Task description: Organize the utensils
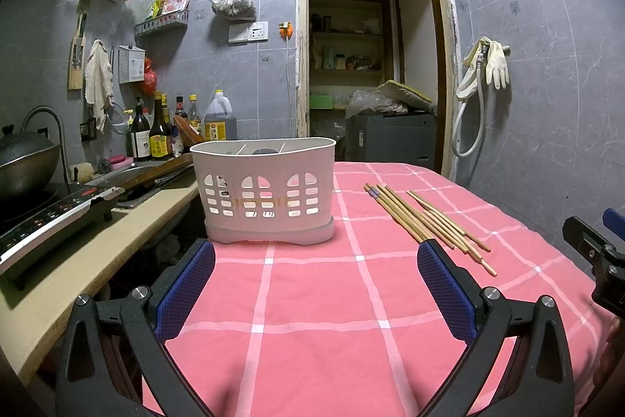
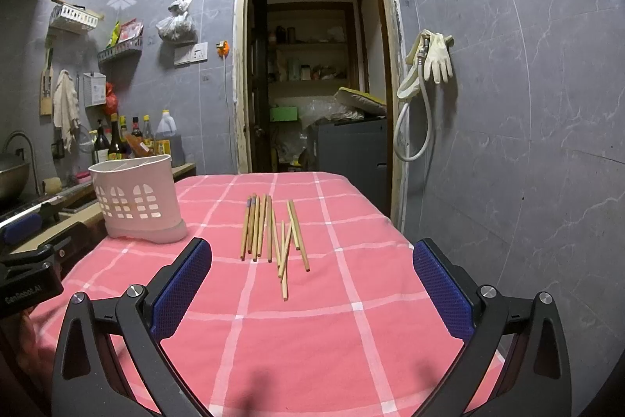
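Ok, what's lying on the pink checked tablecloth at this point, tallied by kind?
Wooden chopsticks: 10 (some overlap, so the count is approximate)
White slotted utensil holder: 1
Total: 11

The tablecloth is pink checked cloth, matt and softly creased; the chopsticks look like pale bare wood or bamboo, dull in finish; the utensil holder is white plastic, smooth with a slight sheen and pierced walls; the left gripper and right gripper have matt black, probably plastic arms, shiny metal screws and blue pads with a fine rough texture; the wall tiles are glossy grey.
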The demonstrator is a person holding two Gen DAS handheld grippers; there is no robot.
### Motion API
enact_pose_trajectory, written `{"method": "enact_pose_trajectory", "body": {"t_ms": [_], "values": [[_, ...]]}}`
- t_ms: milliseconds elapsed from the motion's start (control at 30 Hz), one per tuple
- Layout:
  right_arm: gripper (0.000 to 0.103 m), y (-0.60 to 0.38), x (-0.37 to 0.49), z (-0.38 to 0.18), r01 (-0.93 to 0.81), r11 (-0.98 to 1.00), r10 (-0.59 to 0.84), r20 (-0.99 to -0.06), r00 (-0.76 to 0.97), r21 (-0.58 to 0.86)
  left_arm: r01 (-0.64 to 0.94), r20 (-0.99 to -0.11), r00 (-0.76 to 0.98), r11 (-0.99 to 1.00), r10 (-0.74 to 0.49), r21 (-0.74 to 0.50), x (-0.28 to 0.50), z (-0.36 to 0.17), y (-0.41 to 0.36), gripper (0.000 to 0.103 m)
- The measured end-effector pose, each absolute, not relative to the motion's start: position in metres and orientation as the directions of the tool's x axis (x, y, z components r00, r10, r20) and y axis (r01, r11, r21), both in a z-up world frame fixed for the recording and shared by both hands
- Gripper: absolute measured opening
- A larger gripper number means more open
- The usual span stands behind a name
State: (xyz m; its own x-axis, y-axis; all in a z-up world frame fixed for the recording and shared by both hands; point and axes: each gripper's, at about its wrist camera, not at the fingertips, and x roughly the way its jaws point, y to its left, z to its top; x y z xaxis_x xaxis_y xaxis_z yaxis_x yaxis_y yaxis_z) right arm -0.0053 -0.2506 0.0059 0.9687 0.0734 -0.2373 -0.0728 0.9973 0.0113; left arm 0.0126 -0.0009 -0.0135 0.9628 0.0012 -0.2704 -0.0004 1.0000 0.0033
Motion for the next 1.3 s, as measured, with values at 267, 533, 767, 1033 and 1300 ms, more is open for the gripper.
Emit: {"method": "enact_pose_trajectory", "body": {"t_ms": [267, 533, 767, 1033, 1300], "values": [[0.103, -0.25, -0.005, 0.006, -0.072, 0.997, 0.073, -0.239, 0.968, 0.013, 0.002, -0.273, 0.962, 1.0, -0.003, -0.003, 0.006, -0.013, 0.007, 0.102], [0.103, -0.25, -0.005, 0.006, -0.072, 0.997, 0.072, -0.24, 0.968, 0.013, 0.001, -0.275, 0.962, 1.0, -0.002, -0.002, 0.006, -0.009, 0.005, 0.102], [0.103, -0.25, -0.004, 0.006, -0.072, 0.997, 0.073, -0.242, 0.968, 0.013, 0.001, -0.274, 0.962, 1.0, -0.002, -0.003, 0.008, -0.014, 0.011, 0.102], [0.103, -0.25, -0.004, 0.005, -0.071, 0.997, 0.072, -0.242, 0.967, 0.013, 0.0, -0.275, 0.961, 1.0, -0.001, -0.002, 0.006, -0.009, 0.005, 0.102], [0.103, -0.25, -0.004, 0.005, -0.073, 0.997, 0.074, -0.243, 0.967, 0.014, 0.001, -0.275, 0.961, 1.0, -0.001, -0.001, 0.006, -0.009, 0.005, 0.102]]}}
